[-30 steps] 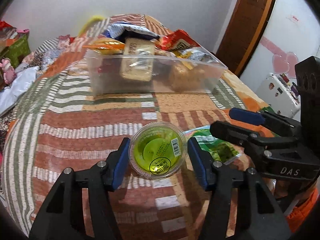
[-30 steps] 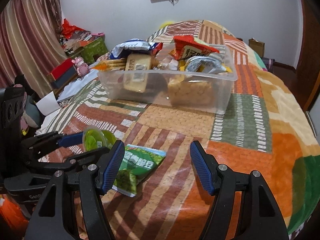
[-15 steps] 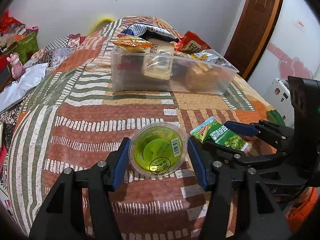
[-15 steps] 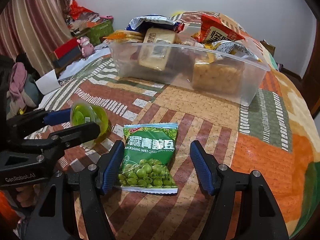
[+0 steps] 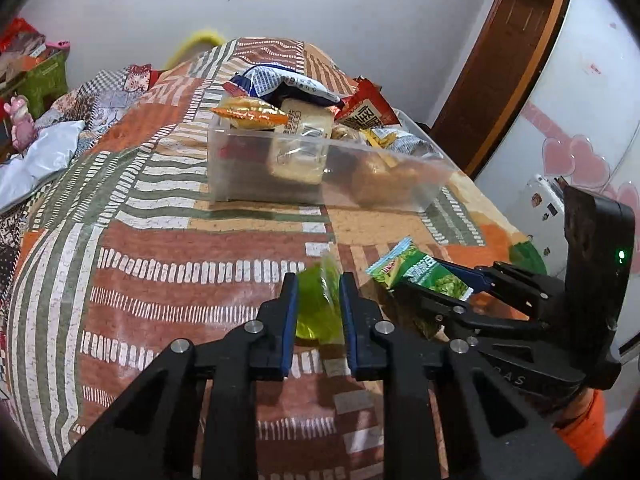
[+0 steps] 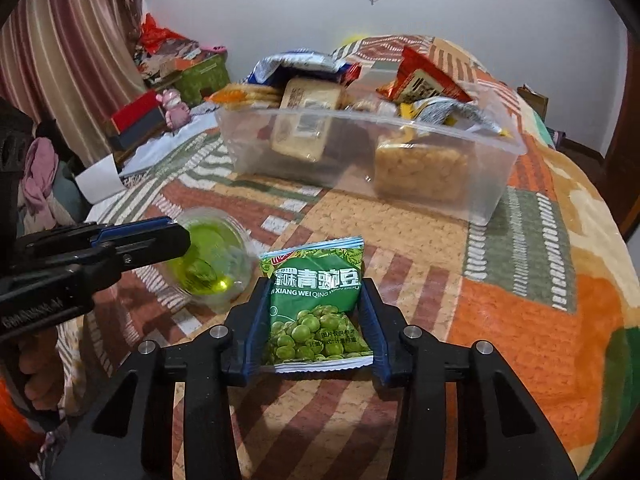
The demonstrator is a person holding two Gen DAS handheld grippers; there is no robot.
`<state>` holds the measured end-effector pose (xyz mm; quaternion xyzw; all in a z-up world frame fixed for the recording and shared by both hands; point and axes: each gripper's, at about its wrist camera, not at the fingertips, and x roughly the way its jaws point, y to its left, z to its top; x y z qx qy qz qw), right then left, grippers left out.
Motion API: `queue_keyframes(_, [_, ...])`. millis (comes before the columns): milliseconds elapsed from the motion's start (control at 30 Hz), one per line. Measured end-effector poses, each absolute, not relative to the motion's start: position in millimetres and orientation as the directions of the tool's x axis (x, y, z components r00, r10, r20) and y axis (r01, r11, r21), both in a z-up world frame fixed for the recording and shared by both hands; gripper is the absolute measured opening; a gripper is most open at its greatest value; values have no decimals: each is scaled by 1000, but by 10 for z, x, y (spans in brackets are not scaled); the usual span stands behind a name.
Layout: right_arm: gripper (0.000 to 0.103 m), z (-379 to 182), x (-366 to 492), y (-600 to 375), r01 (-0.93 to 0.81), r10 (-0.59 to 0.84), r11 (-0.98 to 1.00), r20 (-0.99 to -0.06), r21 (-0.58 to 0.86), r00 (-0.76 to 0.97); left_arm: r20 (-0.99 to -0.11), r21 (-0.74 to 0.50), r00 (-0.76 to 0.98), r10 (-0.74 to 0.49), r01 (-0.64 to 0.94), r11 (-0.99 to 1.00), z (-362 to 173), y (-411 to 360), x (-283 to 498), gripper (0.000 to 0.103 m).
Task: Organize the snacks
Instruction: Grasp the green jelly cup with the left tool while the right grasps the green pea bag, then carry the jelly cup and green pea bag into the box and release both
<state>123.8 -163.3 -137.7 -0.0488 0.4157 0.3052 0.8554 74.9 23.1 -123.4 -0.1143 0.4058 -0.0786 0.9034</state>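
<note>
Clear bin (image 6: pixel 400 200) sits dead ahead across the bedspread (image 6: pixel 540 320), nearer the right gripper (image 6: pixel 316 320) pinching the pea packet (image 6: pixel 316 300) by its sides, left gripper (image 5: pixel 316 312) clamped on the tilted jelly cup (image 5: pixel 318 304).

Both hand-held grippers have closed: left (image 5: pixel 317 300) on jelly cup (image 5: pixel 318 308), right (image 6: pixel 316 312) on pea packet (image 6: pixel 318 304)

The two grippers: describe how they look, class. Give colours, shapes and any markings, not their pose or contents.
Both the left gripper and the right gripper have black angular plastic frames with triangular cut-outs, silver round bolts and blue fingertip pads. White lettering marks each body's side, only partly legible. A small green light glows on the right gripper's housing.
</note>
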Motion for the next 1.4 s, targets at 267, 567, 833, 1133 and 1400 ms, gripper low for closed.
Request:
queue_keyframes(267, [40, -1300, 1257, -1746, -544, 494, 817, -717, 190, 492, -744, -201, 645, -172, 29, 979, -1308, 142, 787, 61])
queue_keyframes(567, [40, -1279, 1309, -1857, -524, 507, 822, -706, 223, 495, -803, -219, 563, -197, 29, 975, -1595, 64, 956, 64])
queue_keyframes(833, [40, -1246, 1345, -1921, -512, 509, 827, -695, 231, 508, -780, -180, 602, -171, 46, 983, -1547, -13, 920, 43])
queue_keyframes(1133, [40, -1080, 1404, -1994, -501, 510, 835, -660, 226, 552, -743, -187, 649, -161, 29, 982, -1307, 16, 942, 42])
queue_keyframes(1400, [40, -927, 1516, -2035, -492, 511, 842, -623, 222, 592, -688, -174, 710, -148, 37, 984, -969, 0, 1058, 42])
